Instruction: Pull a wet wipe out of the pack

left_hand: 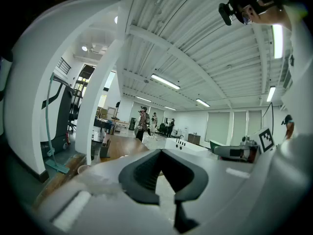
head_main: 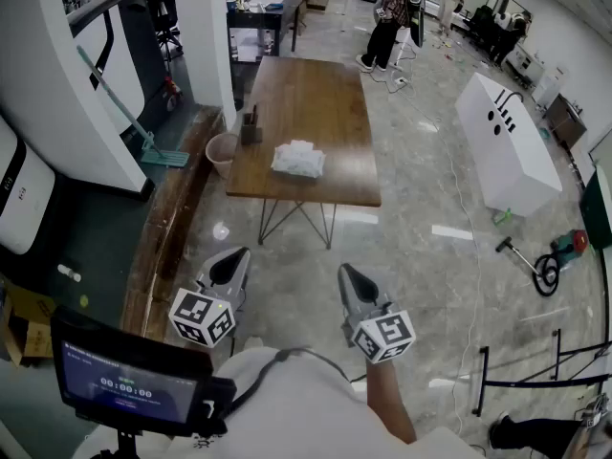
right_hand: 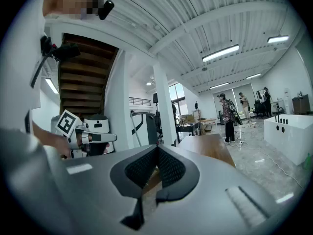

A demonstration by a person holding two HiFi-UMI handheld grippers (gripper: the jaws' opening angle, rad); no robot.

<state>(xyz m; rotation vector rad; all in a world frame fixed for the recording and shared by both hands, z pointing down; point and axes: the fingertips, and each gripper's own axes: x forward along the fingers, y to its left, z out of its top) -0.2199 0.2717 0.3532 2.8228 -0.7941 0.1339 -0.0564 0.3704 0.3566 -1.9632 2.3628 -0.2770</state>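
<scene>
The wet wipe pack [head_main: 298, 159], white and crumpled-looking, lies near the front edge of a long wooden table [head_main: 316, 103], some way ahead of me. Both grippers are held out over the floor, short of the table and far from the pack. My left gripper [head_main: 234, 258] is shut with nothing in it; in its own view the jaws [left_hand: 160, 152] meet at the tips. My right gripper [head_main: 346, 274] is likewise shut and empty [right_hand: 156, 148]. The table top [right_hand: 211, 146] shows ahead in the right gripper view; I cannot make out the pack there.
A small dark holder [head_main: 251, 128] stands on the table's left side and a pink bucket [head_main: 222, 152] sits on the floor beside it. A white cabinet [head_main: 507, 142] lies to the right, cables and a tool [head_main: 547, 268] on the floor. People [head_main: 390, 12] stand far behind.
</scene>
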